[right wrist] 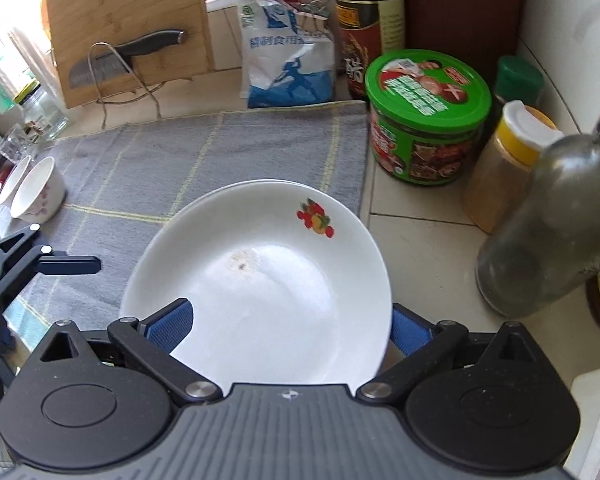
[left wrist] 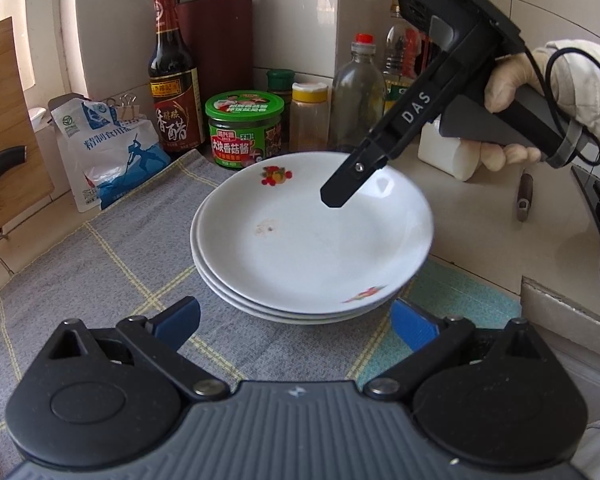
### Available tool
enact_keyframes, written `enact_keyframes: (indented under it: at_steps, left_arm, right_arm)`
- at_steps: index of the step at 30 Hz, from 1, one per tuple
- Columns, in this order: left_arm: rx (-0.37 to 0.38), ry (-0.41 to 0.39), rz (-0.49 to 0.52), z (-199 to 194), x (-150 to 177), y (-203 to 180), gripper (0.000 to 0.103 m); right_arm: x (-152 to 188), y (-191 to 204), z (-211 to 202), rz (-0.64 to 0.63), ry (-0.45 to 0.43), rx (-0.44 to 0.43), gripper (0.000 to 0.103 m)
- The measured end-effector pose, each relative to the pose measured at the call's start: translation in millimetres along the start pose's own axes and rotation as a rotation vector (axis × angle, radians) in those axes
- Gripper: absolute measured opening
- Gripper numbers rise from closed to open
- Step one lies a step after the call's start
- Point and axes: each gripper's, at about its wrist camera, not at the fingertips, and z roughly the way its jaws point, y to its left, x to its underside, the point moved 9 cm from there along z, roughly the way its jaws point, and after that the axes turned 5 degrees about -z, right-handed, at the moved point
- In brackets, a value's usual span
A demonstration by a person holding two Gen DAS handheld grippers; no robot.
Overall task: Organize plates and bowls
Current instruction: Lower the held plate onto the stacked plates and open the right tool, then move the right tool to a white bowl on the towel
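Note:
A stack of white plates [left wrist: 312, 240] with fruit prints sits on a grey checked cloth [left wrist: 100, 264]. My right gripper [right wrist: 290, 326] is open, its blue pads wide apart on either side of the top plate [right wrist: 260, 280], near its rim; one finger [left wrist: 352, 176] shows above the plate in the left wrist view. My left gripper [left wrist: 296, 324] is open and empty, just in front of the stack. It also shows at the left edge of the right wrist view [right wrist: 66, 264]. Small white bowls [right wrist: 38, 194] stand at the cloth's far left.
Behind the plates stand a green-lidded jar [left wrist: 244, 134], a dark vinegar bottle [left wrist: 172, 80], a salt bag [left wrist: 108, 152], spice jars [left wrist: 310, 116] and a glass bottle [left wrist: 358, 92]. A cutting board with a knife [right wrist: 128, 24] leans at the left. A stove edge [left wrist: 596, 200] lies right.

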Motion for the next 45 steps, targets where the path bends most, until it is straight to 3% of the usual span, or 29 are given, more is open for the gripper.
enact_keyframes:
  at_steps: [5,11,14,18,26,40,45]
  left_arm:
    - [0.0,-0.009,-0.006,-9,5,0,0.101]
    - [-0.023,-0.027,-0.046,-25,12,8,0.101]
    - [-0.051,-0.034,-0.059,-36,17,16,0.101]
    - [-0.09,-0.05,-0.088,-54,23,28,0.101]
    - [-0.212,-0.088,-0.202,-103,47,60,0.101]
    - [-0.436,-0.105,-0.349,-199,126,105,0.102]
    - [-0.516,-0.111,-0.398,-230,151,120,0.102]
  right_arm:
    - [-4,11,-10,-0.052,-0.042,0.069,0.103]
    - [-19,42,-28,-0.163,-0.215,0.297,0.103]
    - [-21,62,-31,-0.183,-0.282,0.353,0.103]
    - [-21,93,-25,-0.169,-0.316,0.276,0.103]
    - [-28,173,-9,-0.275,-0.347,0.163,0.103]
    - [-44,319,21,-0.348,-0.349,-0.143,0.103]
    - [-45,366,37,-0.445,-0.338,-0.129,0.103]
